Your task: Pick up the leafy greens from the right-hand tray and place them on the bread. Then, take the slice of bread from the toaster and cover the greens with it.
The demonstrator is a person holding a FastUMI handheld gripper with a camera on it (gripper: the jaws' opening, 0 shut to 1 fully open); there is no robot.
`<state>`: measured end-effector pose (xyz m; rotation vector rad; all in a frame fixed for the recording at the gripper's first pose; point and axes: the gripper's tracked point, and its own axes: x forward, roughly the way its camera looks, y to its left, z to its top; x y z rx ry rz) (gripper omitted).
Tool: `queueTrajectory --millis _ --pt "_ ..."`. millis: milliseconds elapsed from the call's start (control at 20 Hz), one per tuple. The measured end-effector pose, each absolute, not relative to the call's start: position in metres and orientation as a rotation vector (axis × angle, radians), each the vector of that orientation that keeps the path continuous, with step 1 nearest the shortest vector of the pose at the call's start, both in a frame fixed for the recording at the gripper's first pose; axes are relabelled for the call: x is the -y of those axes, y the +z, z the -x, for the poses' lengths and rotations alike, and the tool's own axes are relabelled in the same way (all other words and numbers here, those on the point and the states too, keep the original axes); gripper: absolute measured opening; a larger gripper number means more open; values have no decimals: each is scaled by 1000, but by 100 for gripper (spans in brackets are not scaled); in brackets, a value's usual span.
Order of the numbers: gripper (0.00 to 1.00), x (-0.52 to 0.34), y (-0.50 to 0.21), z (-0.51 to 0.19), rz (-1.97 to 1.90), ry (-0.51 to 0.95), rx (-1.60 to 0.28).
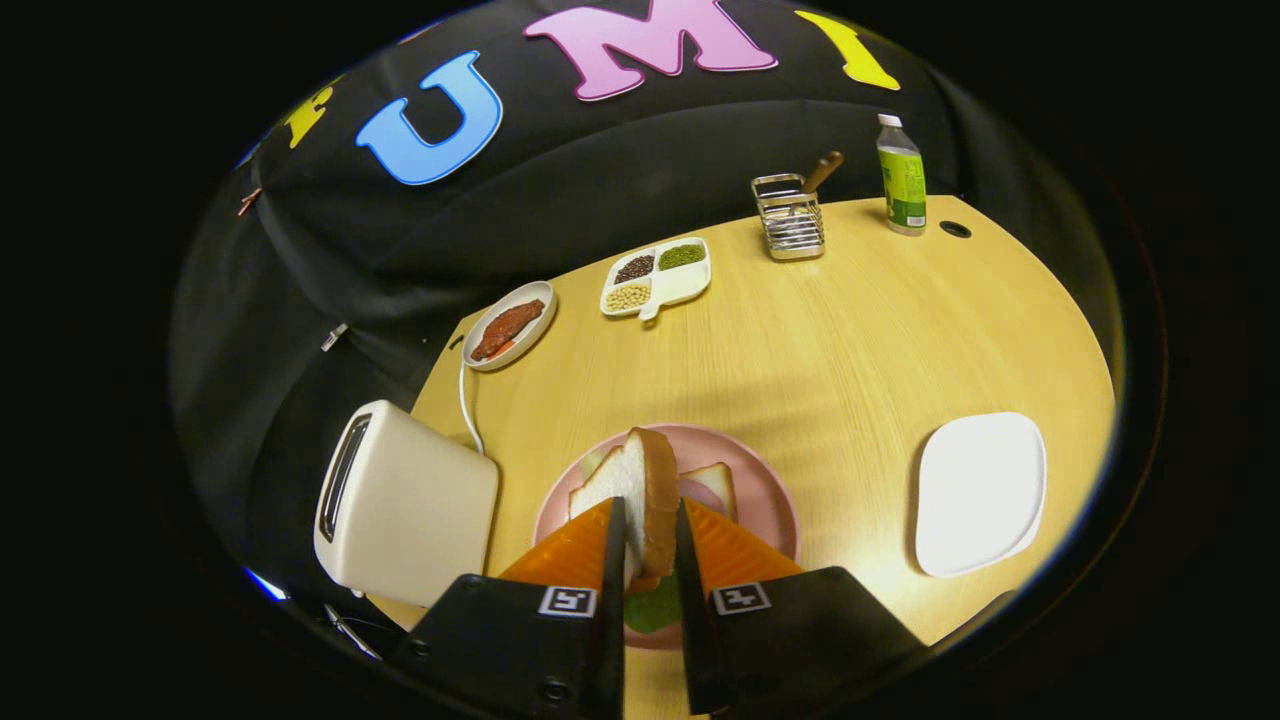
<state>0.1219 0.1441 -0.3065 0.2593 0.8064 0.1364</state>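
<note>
Tool clamping bread slice — above pink plate

The bottle's green label is too small to read.

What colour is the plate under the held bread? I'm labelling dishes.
Pink plate, clearest in the gripper view.

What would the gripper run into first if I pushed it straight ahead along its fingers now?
Probably the pink plate with the bread and greens on it, right below the bread slice the gripper is shut on. Depth is unclear.
</note>
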Motion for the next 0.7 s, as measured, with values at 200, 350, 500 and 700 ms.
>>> queueTrajectory --millis 200,350,500,700 --pt "62 -127 -306 -120 -234 103 -788" --pt "86 -121 -294 -117 -233 107 -763" --pt "99 -114 -272 -113 -189 90 -704" --pt "99 -108 -217 -109 -119 97 -590"
